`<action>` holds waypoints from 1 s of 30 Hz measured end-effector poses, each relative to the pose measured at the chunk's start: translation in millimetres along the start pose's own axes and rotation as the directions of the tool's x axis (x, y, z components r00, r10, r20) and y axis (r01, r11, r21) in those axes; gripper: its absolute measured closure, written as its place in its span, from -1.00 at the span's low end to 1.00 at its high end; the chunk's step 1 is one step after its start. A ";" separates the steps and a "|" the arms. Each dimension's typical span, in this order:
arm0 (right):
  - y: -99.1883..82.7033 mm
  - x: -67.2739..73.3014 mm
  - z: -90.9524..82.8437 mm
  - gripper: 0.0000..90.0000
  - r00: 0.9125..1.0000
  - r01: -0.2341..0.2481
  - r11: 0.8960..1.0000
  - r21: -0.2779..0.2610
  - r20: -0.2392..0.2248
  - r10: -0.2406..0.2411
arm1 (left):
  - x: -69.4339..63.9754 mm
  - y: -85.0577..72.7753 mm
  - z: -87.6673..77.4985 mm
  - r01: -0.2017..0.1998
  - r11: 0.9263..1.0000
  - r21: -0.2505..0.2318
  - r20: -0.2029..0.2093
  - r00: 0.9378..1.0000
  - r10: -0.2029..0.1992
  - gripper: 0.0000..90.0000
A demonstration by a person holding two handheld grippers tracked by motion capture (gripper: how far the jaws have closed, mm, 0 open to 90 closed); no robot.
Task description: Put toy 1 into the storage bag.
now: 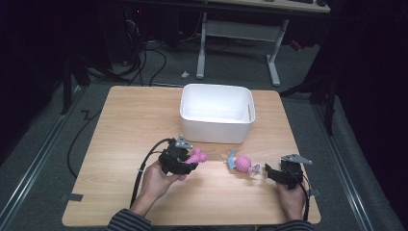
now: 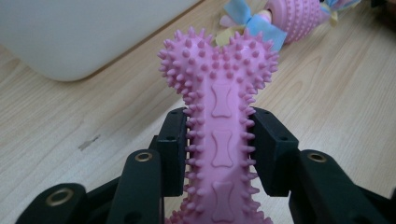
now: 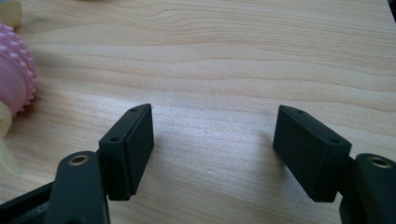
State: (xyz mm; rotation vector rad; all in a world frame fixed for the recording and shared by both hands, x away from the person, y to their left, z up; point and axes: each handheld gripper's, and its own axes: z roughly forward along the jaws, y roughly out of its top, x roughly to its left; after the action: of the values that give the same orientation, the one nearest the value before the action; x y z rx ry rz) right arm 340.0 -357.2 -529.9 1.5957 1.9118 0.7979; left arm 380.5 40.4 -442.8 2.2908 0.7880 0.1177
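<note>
A person seated at a light wooden table (image 1: 125, 125) works two hand-held grippers among a scatter of pet toys. The left gripper (image 1: 185, 161), gripped in the person's left hand (image 1: 156, 180), clamps its black jaws on the shaft of a pink spiked bone toy (image 1: 196, 156); in the left gripper view the pads press on either side of the toy's narrow middle, its knobbed, heart-shaped end (image 2: 217, 60) pointing away from the camera, over the wood. Small bone shapes are moulded in a row along the toy's shaft. From above, the toy pokes out to the right of the left gripper, just in front of a white rectangular tub (image 1: 217, 113) that stands near the table's far edge; the tub's rounded wall (image 2: 84, 32) shows at the upper left of the left gripper view. A second toy, a pink studded ball with blue and yellow ribbon tails (image 1: 242, 164), lies on the tabletop between the two grippers, near the bone toy but apart from it. The right gripper (image 1: 270, 172), held in the right hand (image 1: 291, 195) near the table's right edge, lies low over the wood with its jaws spread wide and nothing between them; the right gripper view shows bare wood grain between the two pads (image 3: 135, 144), with the studded ball's pink side (image 3: 16, 70) at the left edge. Striped sleeves show at the bottom of the high view.
</note>
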 end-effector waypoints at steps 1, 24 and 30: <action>0.0 0.0 0.0 -0.35 1.000 -0.001 1.000 0.000 0.000 0.001 | -0.1 1.7 -1.3 -0.001 1.000 -0.003 0.000 1.000 0.001 0.32; 0.0 0.4 -0.1 -0.35 1.000 0.000 1.000 0.001 -0.003 0.000 | 10.9 43.2 -40.6 -0.029 0.998 -0.058 0.030 0.999 0.031 0.31; 0.0 0.4 -0.1 -0.36 1.000 0.004 1.000 0.002 -0.005 -0.004 | 18.5 55.4 -48.2 -0.023 0.997 -0.076 0.040 0.999 0.026 0.31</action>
State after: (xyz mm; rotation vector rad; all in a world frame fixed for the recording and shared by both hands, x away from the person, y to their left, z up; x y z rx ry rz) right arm 339.8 -356.8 -529.9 1.5924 1.9187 0.7996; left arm 409.4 48.0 -373.2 2.2248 0.7226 0.1093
